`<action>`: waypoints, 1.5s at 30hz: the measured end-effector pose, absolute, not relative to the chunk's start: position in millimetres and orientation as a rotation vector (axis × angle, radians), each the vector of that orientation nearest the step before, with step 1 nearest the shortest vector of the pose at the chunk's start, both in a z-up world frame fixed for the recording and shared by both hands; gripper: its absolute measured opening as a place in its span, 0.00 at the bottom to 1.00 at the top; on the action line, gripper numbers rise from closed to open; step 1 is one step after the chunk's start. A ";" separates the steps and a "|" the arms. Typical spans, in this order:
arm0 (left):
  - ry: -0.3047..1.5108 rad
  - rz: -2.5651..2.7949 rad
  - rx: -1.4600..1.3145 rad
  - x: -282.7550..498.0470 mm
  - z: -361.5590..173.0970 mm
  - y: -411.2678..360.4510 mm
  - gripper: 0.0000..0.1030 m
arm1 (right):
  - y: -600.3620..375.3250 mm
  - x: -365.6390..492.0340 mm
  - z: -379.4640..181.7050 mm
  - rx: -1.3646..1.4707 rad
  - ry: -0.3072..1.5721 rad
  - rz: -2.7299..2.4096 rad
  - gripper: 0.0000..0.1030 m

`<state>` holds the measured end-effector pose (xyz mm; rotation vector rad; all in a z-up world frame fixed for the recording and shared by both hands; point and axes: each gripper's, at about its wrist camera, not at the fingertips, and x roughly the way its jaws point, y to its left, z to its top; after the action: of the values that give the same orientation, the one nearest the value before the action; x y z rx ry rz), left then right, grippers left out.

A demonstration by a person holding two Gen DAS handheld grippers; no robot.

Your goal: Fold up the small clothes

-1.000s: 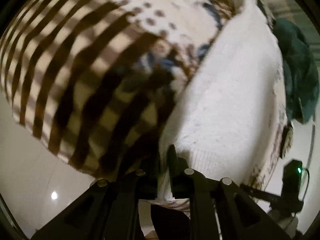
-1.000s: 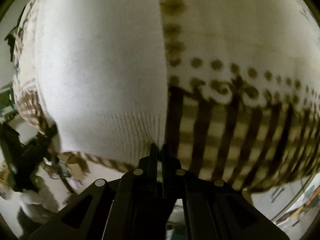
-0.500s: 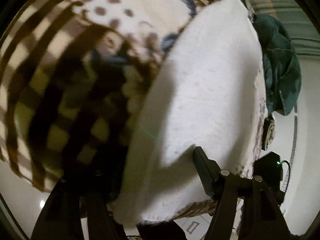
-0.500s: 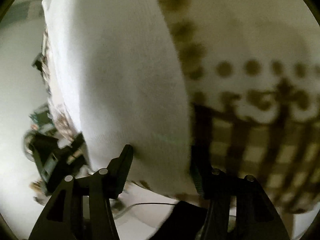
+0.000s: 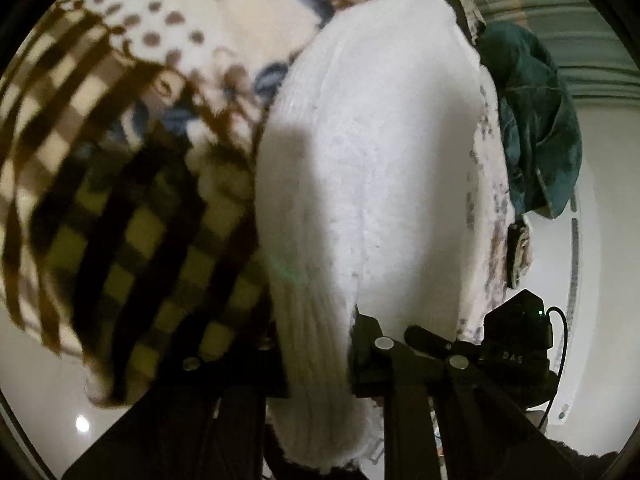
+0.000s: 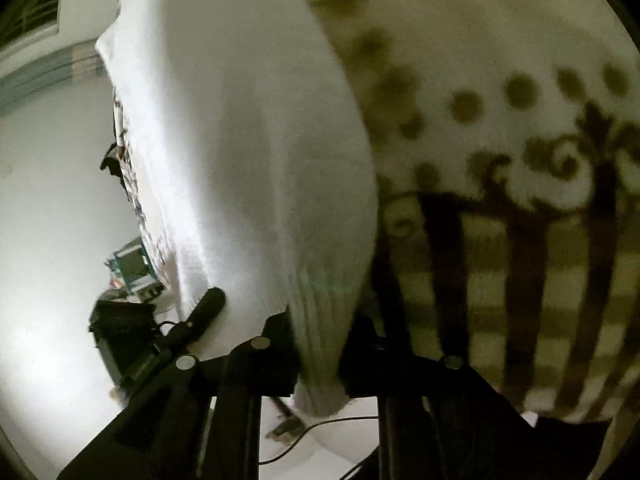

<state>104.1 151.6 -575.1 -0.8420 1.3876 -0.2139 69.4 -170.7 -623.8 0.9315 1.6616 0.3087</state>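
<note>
Left gripper [image 5: 316,360]: clamped on the ribbed hem [image 5: 316,320] of a white sweater [image 5: 380,160], jaws held a little apart by the bunched knit between them. Right gripper [image 6: 318,356]: the same, pinching that hem from the other side, cloth squeezed to a narrow neck between its fingers. Both close together at one end of the garment, each showing as a black block at the edge of the other's view.

Sweater itself: stretched as a long, narrow band over a brown-checked, dotted blanket [image 5: 100,200], running from the blanket's near edge, where the hem is caught, away to its far edge. Hard to tell whether flat on the blanket all along or partly lifted near the hem.

Progress, as a judgement: probably midway on this piece. Narrowed to a strip, so likely folded lengthwise, though no sleeves in sight to confirm it. Not yet folded end to end; presumably next, carrying the hem over towards the far edge and laying it down square. Worth watching for the knit sagging or twisting between two grips set so close.

Beyond the blanket's far right corner, a dark green garment [image 5: 536,128] in a crumpled heap, unfolded, so more work waiting after this one.
</note>
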 end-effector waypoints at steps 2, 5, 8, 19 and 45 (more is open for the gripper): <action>1.392 -0.203 -0.843 104.7 -562.7 155.5 0.12 | -167.0 71.1 -607.8 0.902 1.656 0.298 0.13; 1.390 -0.198 -0.825 113.1 -535.1 157.0 0.12 | -167.0 74.2 -576.4 0.882 1.645 0.273 0.13; 1.376 -0.207 -0.770 129.7 -500.4 155.3 0.12 | -161.9 92.8 -534.4 0.847 1.608 0.265 0.13; 1.253 -0.189 -0.439 264.3 -401.7 116.6 0.12 | -146.4 241.1 -399.2 0.646 1.405 0.175 0.12; 1.172 -0.227 -0.796 563.4 -503.3 164.6 0.58 | -208.3 585.7 -520.4 0.774 1.331 0.194 0.58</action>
<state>563.4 164.6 -503.3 -0.7960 1.1721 -0.2269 585.7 -208.3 -520.4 0.7743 1.3308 0.1944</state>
